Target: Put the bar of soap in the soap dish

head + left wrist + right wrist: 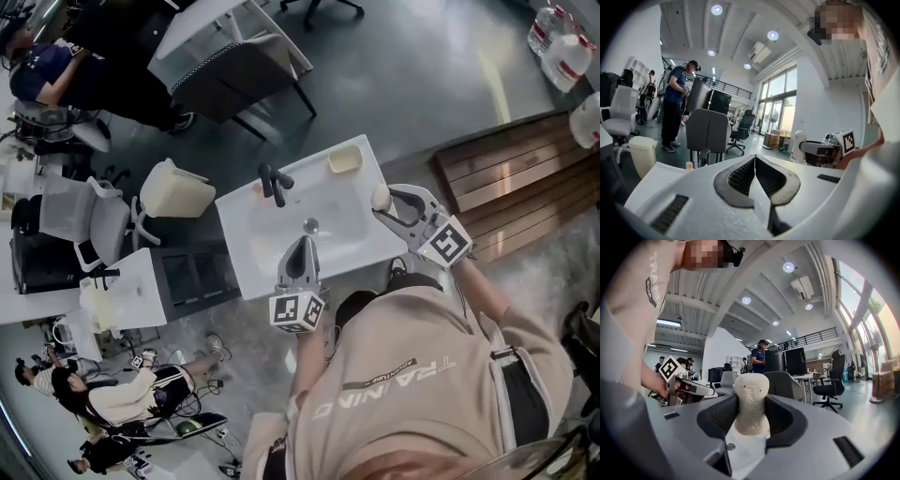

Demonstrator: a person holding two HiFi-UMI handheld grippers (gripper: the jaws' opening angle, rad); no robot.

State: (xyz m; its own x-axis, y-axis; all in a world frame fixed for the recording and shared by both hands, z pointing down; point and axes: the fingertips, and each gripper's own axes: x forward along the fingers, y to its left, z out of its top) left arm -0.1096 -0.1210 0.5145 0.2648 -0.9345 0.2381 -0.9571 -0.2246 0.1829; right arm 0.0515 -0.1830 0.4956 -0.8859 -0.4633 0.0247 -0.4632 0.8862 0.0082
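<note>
A cream bar of soap [751, 401] stands upright between the pads of my right gripper [751, 420], which is shut on it. From the head view, that gripper [382, 201] holds the soap [380, 196] at the right edge of the white sink [356, 246]. The pale yellow soap dish [344, 159] sits empty on the sink's far right corner, a little beyond the soap. My left gripper [302, 242] hovers over the sink's near edge, close to the drain [310, 225]. Its jaws [754, 164] are shut on nothing.
A dark faucet [273, 182] stands at the back of the sink. To the left are a cream bin [178, 188] and a low white cabinet [141, 281]. A grey chair [234, 70] stands behind, with a wooden platform [525, 178] to the right. Several people are at the left.
</note>
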